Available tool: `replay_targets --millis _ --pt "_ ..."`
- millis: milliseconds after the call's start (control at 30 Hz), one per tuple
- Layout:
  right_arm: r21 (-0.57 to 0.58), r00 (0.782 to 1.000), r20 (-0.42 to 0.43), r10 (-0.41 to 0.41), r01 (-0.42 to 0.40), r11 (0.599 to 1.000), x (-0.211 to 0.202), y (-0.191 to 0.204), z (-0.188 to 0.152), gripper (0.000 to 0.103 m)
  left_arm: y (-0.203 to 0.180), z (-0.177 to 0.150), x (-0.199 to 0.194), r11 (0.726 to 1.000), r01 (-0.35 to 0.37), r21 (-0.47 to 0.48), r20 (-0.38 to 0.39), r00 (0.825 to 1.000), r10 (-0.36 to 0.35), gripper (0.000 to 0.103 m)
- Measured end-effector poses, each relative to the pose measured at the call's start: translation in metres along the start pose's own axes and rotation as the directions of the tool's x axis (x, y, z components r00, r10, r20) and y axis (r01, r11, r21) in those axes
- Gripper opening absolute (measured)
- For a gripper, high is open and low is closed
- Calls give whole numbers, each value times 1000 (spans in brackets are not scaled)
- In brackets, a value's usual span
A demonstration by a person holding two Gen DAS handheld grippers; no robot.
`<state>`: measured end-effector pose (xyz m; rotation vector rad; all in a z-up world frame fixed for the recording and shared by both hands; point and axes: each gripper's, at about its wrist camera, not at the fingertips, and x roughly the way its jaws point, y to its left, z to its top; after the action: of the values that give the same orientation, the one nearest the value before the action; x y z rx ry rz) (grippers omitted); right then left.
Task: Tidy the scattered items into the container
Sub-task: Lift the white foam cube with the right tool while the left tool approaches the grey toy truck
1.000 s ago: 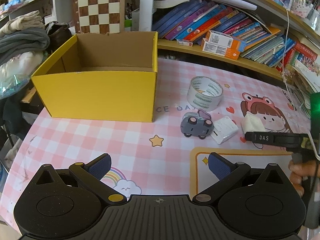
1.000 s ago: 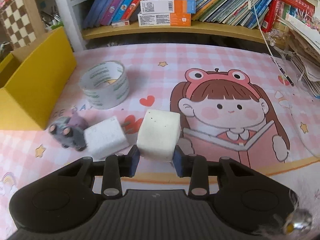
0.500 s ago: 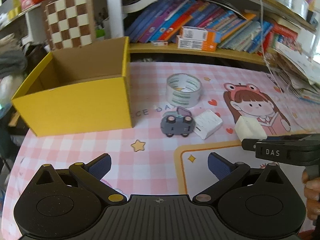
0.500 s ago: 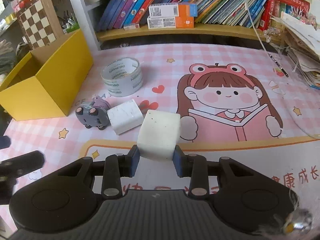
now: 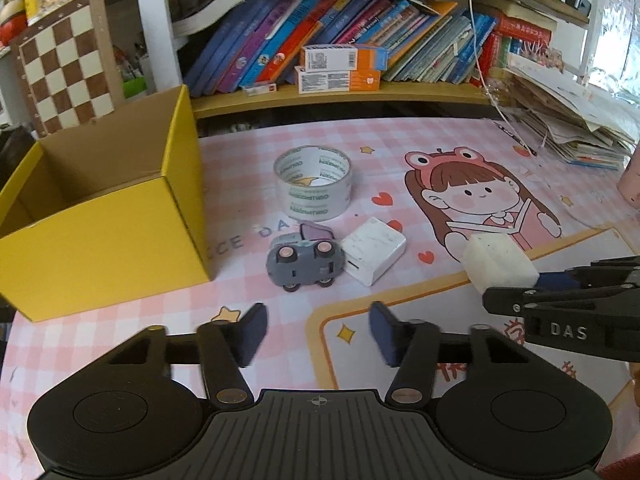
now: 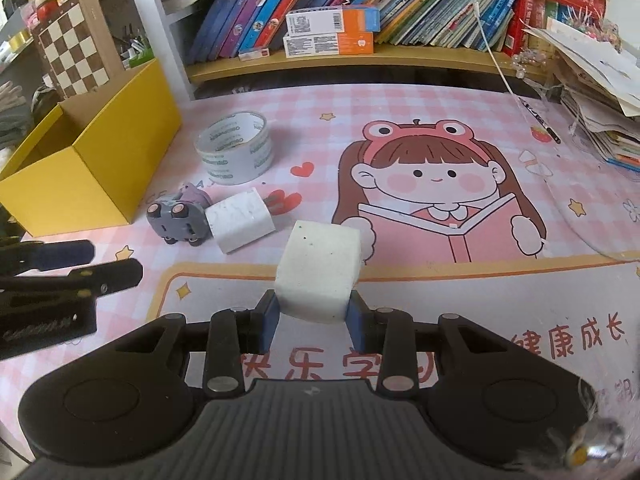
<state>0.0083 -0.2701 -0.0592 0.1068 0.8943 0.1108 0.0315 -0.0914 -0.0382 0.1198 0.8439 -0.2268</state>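
Observation:
My right gripper (image 6: 313,321) is shut on a white foam cube (image 6: 319,271), held just above the mat; the cube (image 5: 498,263) shows at the right of the left wrist view too. A grey toy car (image 5: 305,263) lies on its side beside a white charger block (image 5: 373,255), with a roll of clear tape (image 5: 313,181) behind them. The yellow cardboard box (image 5: 100,248) stands open at the left. My left gripper (image 5: 318,338) hovers short of the car, its jaws closing with nothing between them.
A low wooden shelf (image 5: 340,94) packed with books and small cartons runs along the back of the table. A chessboard (image 5: 66,60) leans behind the box. Stacked papers (image 5: 572,120) crowd the right edge. A person's hand (image 5: 634,384) grips the right tool.
The left gripper has swung right and closer to the car, and its jaws have narrowed. The right gripper has drawn back with the foam cube, away from the charger.

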Motion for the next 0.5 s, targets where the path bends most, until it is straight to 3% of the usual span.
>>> replay_targets --millis 500 --pt "-25 999 -14 31 -31 999 9 3 3 34 -5 19 51 997 -56 49 -20 998 57 61"
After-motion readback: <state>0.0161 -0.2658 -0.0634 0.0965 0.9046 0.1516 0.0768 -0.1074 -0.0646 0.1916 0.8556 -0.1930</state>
